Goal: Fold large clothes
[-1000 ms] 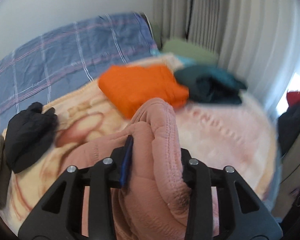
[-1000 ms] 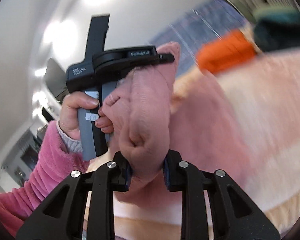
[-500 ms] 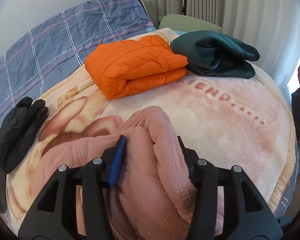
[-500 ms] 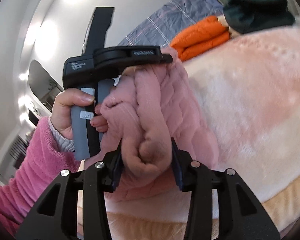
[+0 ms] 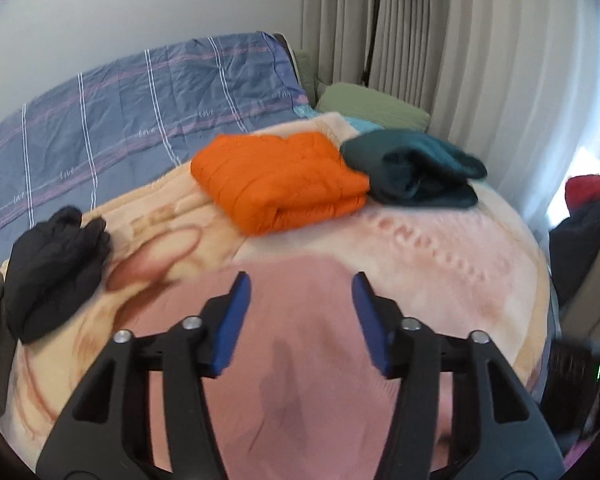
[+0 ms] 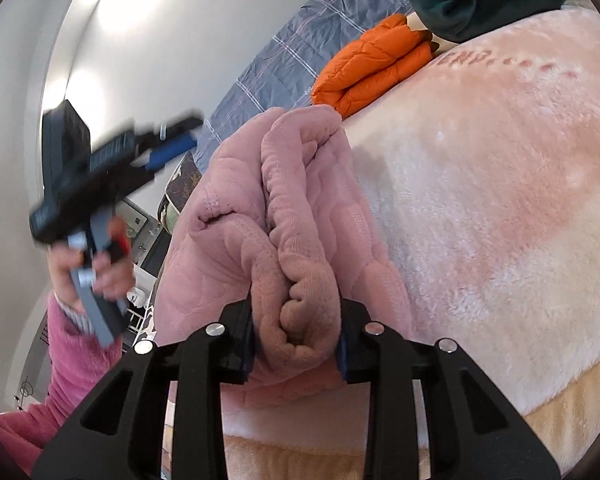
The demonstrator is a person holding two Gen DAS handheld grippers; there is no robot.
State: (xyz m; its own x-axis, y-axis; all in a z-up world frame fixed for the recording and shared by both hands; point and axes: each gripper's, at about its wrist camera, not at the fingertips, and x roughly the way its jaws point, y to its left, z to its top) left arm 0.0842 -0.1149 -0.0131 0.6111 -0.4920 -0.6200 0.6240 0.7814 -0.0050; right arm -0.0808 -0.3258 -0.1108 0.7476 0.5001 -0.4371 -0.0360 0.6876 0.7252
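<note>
A pink quilted fleece garment [image 6: 300, 216] lies bunched on the blanket [image 6: 500, 200]. My right gripper [image 6: 294, 332] is closing, its pads pressing a thick folded roll of the garment at the near end. In the left wrist view the same garment [image 5: 296, 364] spreads flat beneath my left gripper [image 5: 302, 308], which is open with nothing between its blue pads. In the right wrist view the left gripper [image 6: 176, 136] is blurred at the left, lifted clear of the garment and held by a hand [image 6: 100, 276] in a pink sleeve.
On the far side of the bed lie a folded orange jacket [image 5: 284, 180] and a folded dark teal garment [image 5: 412, 172]. A black garment [image 5: 52, 272] sits at the left edge. Behind are a blue plaid sheet [image 5: 140, 120], a green pillow [image 5: 372, 108] and curtains [image 5: 460, 60]. Clothes [image 5: 588, 216] pile at the right.
My left gripper let go of the pink fold and drew back and away from it; the garment now lies flat below it. My right gripper kept its hold and sank a little.
</note>
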